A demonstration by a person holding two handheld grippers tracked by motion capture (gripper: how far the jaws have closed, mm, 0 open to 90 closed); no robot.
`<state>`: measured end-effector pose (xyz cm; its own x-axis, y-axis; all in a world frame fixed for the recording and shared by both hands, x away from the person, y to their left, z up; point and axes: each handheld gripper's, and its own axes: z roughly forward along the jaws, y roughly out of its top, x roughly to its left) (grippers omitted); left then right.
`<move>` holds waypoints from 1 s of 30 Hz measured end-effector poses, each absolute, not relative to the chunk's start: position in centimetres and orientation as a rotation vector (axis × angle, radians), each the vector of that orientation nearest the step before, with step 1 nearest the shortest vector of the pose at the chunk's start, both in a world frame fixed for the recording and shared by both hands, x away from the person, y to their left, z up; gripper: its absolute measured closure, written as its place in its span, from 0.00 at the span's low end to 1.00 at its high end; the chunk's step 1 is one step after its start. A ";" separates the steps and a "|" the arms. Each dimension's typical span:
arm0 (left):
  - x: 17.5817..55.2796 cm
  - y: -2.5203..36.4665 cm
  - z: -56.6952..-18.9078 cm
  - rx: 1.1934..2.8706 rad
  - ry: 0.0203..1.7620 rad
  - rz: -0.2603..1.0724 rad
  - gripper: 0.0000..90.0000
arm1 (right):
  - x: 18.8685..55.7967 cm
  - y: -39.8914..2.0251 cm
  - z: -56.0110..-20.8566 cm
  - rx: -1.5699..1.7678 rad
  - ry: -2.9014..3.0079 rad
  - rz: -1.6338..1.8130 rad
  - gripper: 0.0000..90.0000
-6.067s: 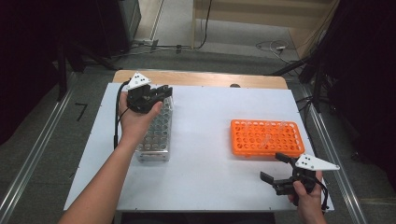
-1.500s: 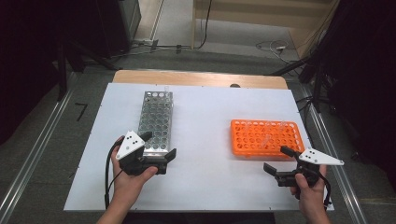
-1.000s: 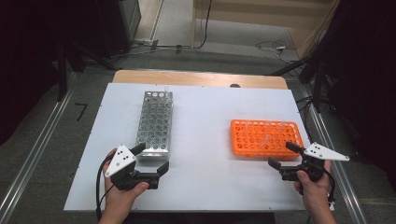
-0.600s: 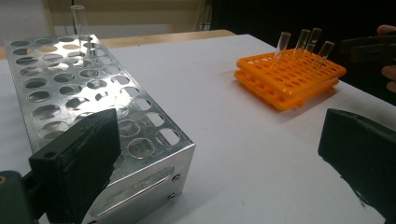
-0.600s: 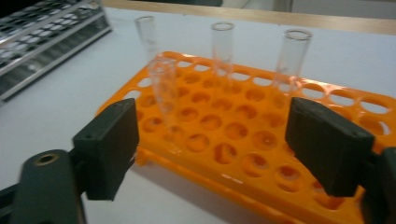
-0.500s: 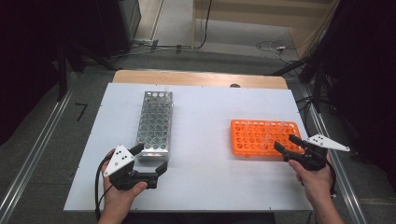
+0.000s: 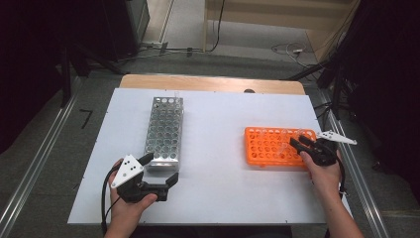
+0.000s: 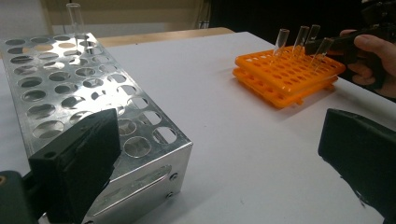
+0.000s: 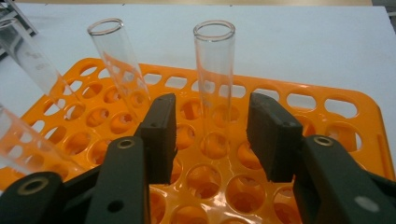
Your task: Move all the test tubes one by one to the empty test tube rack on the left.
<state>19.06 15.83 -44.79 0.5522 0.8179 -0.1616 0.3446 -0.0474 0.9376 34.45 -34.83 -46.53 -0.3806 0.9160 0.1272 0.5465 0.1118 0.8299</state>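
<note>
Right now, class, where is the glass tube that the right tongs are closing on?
In the right gripper view the glass tube stands upright in the orange rack, between the jaws of the right tongs, untouched; another tube leans beside it.

An orange rack point(image 7: 277, 147) dotted with round holes and clear glass tubes point(image 9: 214, 84), right of frame; a silvery perforated metal rack point(image 7: 165, 130), left; black tongs point(image 9: 212, 135); white counter point(image 7: 218, 173) with a pale wooden edge.
</note>
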 end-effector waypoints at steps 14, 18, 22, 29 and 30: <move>19.0 15.7 -44.8 1.628 0.994 0.512 0.00 | 34.8 -34.5 -47.5 1.430 1.938 1.157 0.77; 19.0 15.7 -44.9 1.633 0.989 0.516 0.00 | 34.7 -34.1 -47.5 1.399 1.941 1.127 0.82; 19.0 15.7 -44.9 1.635 0.987 0.514 0.00 | 34.6 -34.2 -47.5 1.403 1.928 1.148 0.82; 19.0 15.7 -44.9 1.641 0.982 0.514 0.00 | 34.1 -34.6 -46.7 1.380 1.899 1.193 0.82; 19.0 15.7 -44.9 1.639 0.984 0.513 0.00 | 33.8 -34.8 -46.2 1.366 1.889 1.206 0.82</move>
